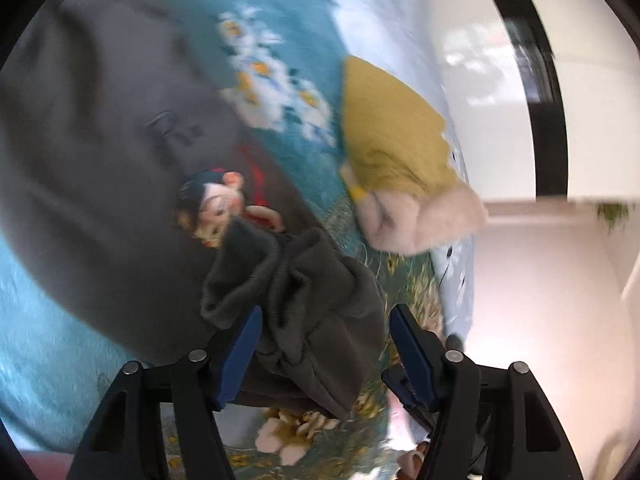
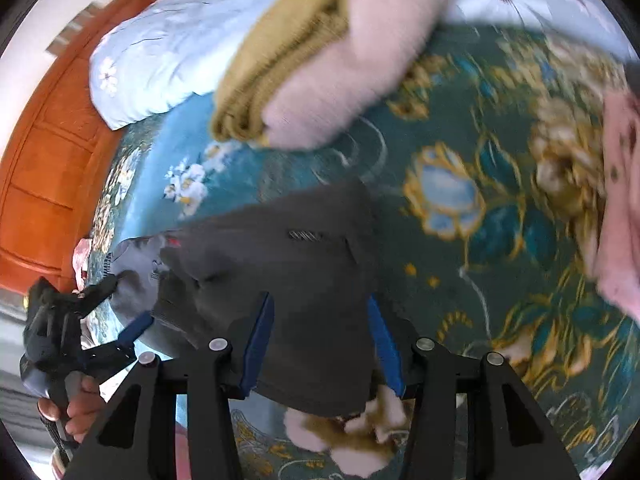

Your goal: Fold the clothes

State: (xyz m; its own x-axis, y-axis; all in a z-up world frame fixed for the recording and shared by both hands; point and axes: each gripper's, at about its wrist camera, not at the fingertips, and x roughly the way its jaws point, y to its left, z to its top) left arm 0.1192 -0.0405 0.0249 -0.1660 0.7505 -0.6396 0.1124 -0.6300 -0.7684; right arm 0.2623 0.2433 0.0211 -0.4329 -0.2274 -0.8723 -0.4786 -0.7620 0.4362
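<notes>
No readable text, only some blurred marks

The dark grey sweatshirt (image 1: 120,128) carries raised letters on its chest (in the left wrist view they begin perhaps with a "P", but the blur makes them impossible to read). Beside these letters is a printed cartoon figure (image 1: 216,208), which bears no words. In the right wrist view nothing on the sweatshirt can be read, and no label, brand or number shows elsewhere.

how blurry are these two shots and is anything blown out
Left wrist view: motion smear over the grey sweatshirt and the yellow folded clothes, the gripper's fingers sharper, and the white wall at right blown out. Right wrist view: the floral bedspread streaks at right, the wooden headboard is clearer, no strong glare. Both bend at the rim from the fisheye.
</notes>
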